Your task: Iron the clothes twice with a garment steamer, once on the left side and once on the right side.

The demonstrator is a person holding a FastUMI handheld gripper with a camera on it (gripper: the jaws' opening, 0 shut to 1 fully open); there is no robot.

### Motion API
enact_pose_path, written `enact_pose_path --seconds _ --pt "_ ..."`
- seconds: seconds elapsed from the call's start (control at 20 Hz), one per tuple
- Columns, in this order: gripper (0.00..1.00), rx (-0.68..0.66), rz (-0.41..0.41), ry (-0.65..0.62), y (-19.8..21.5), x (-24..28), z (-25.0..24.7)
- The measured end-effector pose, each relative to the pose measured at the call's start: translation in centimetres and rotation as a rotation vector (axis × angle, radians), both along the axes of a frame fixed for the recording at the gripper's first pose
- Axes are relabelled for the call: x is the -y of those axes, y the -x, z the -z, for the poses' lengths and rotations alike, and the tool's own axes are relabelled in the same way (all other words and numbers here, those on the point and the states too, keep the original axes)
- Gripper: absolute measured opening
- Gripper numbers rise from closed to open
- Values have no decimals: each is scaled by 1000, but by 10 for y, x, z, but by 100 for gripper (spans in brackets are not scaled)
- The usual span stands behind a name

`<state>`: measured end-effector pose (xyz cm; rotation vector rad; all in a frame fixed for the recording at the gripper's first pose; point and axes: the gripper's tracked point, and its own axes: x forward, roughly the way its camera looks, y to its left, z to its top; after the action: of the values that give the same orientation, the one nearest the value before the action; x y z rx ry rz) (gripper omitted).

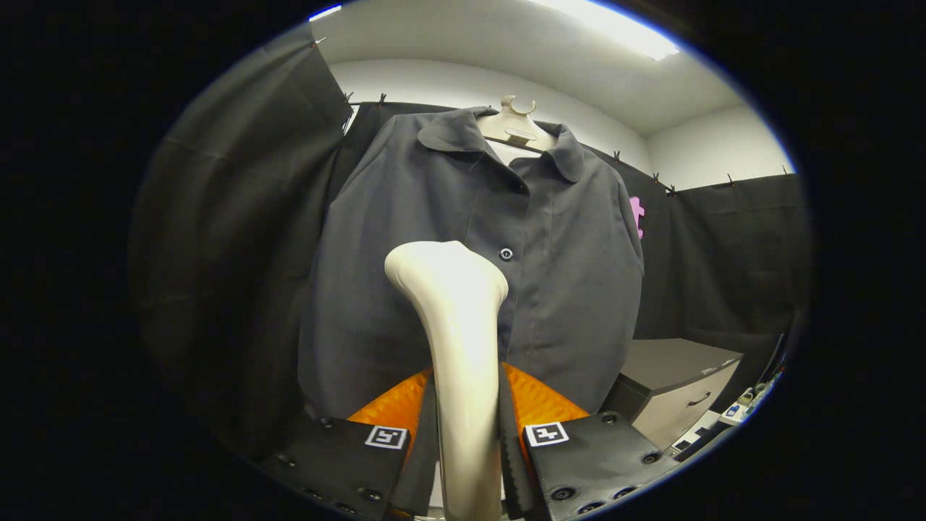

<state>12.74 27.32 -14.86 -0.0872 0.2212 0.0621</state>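
Cream plastic is what we grip: the garment steamer (pixel 457 340) rises upright between our two fingers, its handle clamped from both sides by the gripper (pixel 466 441), and its rounded head stands up ahead of the fingertips. Both black fingers (pixel 571 463) press on the handle, with orange ribbed padding (pixel 535 401) showing behind them on either side of it.

Just beyond the steamer's head hangs the dark grey shirt (pixel 564 289), buttoned down the front, collar open at the top, on a pale hanger (pixel 515 126) whose hook shows above the collar. The head of the steamer sits in front of the shirt's middle, a little toward the left of the button line; we cannot tell whether it touches the cloth. A button (pixel 506 254) shows just beside the head on its right.

Farther off, beyond our right finger and lower than the shirt's hem, stands a grey cabinet (pixel 676 391) with a drawer handle. Black cloth (pixel 231 253) drapes the wall behind and to both sides of the shirt.
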Motion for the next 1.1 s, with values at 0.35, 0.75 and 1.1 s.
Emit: enact_pose_path --seconds 0.35,0.75,1.1 --pt "45 -81 -18 19 29 -8 45" --pt "46 -164 -36 37 61 -10 93" --pt "46 -215 -43 47 72 -10 116"
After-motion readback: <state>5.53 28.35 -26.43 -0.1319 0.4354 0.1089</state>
